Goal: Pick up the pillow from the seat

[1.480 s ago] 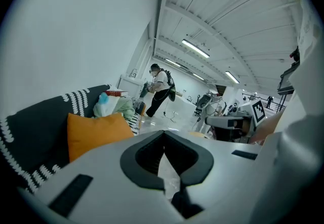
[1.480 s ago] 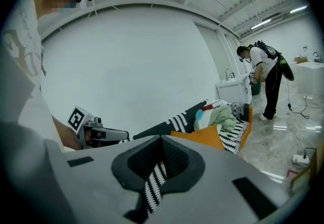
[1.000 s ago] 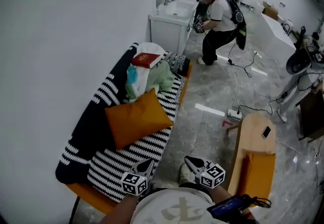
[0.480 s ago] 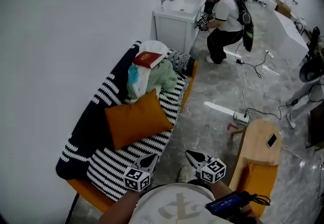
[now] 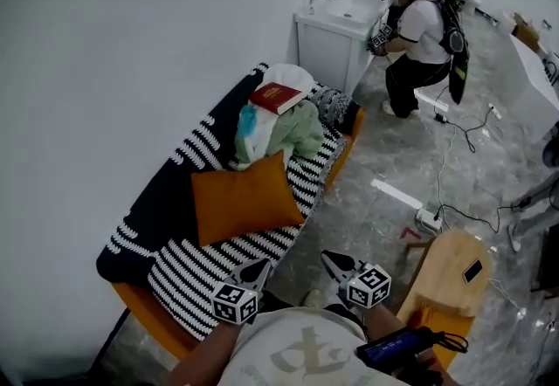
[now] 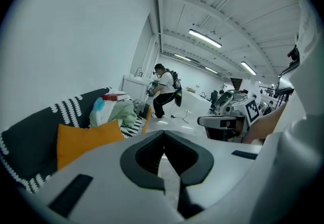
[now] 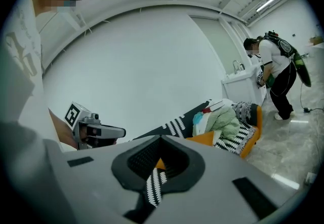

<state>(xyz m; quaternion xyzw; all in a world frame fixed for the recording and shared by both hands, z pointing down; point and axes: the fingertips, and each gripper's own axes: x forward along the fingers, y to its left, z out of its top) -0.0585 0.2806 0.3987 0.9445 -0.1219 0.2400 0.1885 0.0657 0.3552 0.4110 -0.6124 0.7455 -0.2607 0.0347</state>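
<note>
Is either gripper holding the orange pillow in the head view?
No, the orange pillow lies on the striped sofa seat; the left gripper and right gripper are both shut and empty, well apart from it.

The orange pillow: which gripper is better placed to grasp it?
Probably left: the left gripper sits by the edge of the sofa, nearer the pillow; the right gripper is over the floor.

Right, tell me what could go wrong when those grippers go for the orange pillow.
1. Left gripper and right gripper both have shut jaws; unopened, they would likely shove the orange pillow instead of gripping it.
2. The pillow's far corner seems to touch the clothes pile, so lifting might topple the red book on top.
3. The jaws may pinch the striped cover underneath.
</note>
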